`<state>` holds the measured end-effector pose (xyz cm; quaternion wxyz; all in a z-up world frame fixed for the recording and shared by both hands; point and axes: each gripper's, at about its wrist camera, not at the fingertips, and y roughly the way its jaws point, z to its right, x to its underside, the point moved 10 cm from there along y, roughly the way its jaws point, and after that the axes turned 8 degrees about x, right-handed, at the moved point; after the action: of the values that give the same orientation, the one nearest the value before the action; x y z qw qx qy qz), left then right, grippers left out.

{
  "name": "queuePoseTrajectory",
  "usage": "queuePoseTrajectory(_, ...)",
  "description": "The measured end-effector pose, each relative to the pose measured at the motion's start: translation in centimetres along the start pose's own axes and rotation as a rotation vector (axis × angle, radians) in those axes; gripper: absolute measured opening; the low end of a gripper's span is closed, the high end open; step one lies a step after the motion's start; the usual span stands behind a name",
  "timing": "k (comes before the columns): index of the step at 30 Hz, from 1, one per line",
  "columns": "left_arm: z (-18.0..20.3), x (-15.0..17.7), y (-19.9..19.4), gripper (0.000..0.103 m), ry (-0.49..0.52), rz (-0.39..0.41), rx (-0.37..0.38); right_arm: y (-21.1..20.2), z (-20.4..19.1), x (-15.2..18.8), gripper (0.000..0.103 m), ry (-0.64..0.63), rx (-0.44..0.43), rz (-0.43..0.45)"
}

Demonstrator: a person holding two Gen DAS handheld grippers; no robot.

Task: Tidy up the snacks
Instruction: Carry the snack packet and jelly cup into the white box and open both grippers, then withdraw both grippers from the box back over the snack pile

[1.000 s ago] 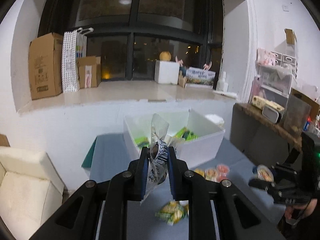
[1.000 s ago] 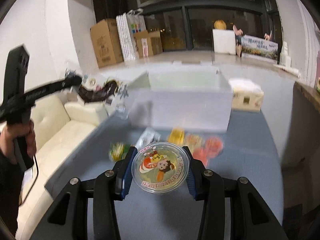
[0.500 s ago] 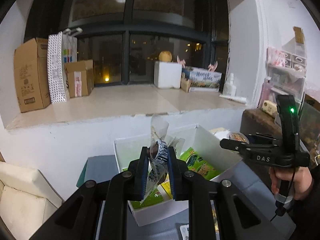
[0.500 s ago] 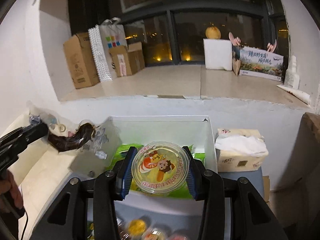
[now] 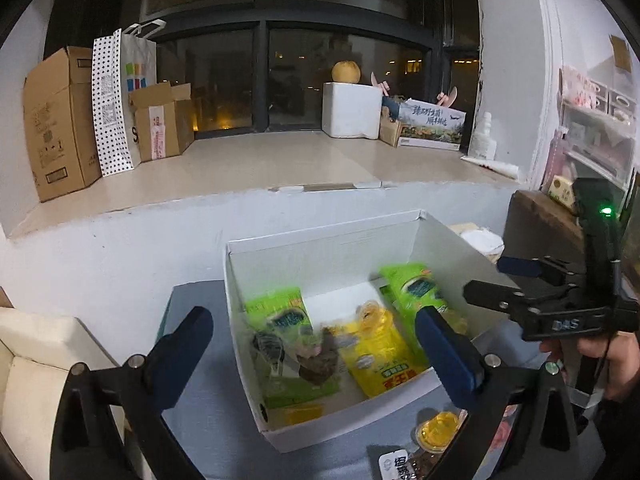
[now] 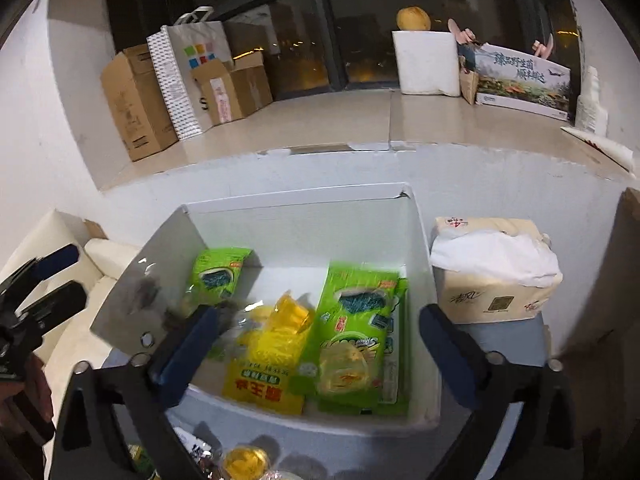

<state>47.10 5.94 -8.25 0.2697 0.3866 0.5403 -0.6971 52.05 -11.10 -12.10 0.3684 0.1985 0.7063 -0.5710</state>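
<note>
My left gripper point(image 5: 316, 344) hovers over the white box point(image 5: 320, 240), its jaws opening wide with nothing pressed between the pads. The clear packet of dark snack point(image 5: 308, 356) lies blurred in the box below it. My right gripper point(image 6: 320, 352) is over the same box point(image 6: 296, 200), its jaws also opening. The round jelly cup point(image 6: 344, 372) rests blurred on a green packet point(image 6: 356, 320). The box also holds a yellow packet point(image 6: 260, 376) and another green packet point(image 6: 218, 272). The right gripper point(image 5: 496, 280) shows at the box's right side.
A jelly cup point(image 5: 440, 430) and a printed packet point(image 5: 400, 464) lie on the grey table in front of the box. A tissue pack point(image 6: 492, 268) stands right of the box. A cream sofa point(image 5: 28, 360) is at the left, and the white ledge wall stands behind.
Both grippers moved forward over the box and opened. The clear packet left the left jaws and the jelly cup left the right jaws; both now sit in the box.
</note>
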Motion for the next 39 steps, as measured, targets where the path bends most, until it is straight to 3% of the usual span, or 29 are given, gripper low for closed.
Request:
queuePoseTrajectory(7,1.0,0.3,-1.6,0.103,-0.005,-0.002,0.003,-3.2,-0.3,1.3,0.103,-0.004,0.01,0.025)
queuePoseTrajectory(10,2.0,1.0,-3.3,0.103,-0.027,0.004,0.009,-5.6,-1.0,2.6,0.103,-0.002,-0.027,0.032)
queuePoseTrajectory(16,5.8,7.0,-8.7,0.103,-0.043,-0.003,0.029,-11.9,-1.6,8.6,0.103,0.029,-0.067,0.081)
queuePoseTrajectory(22,8.8,13.7,-12.7,0.103,-0.097,-0.03,0.051,-14.9,-0.4,16.3,0.103,0.061,0.01,0.046)
queuePoseTrajectory(31,11.8,18.4,-17.0,0.103,-0.108,-0.039,0.043,-12.1,-0.5,20.0,0.103,0.045,0.022,-0.053)
queuePoseTrajectory(39,10.5,18.9,-18.0,0.103,-0.134,-0.042,0.024,-7.9,1.3,16.8,0.103,0.059,0.062,-0.048)
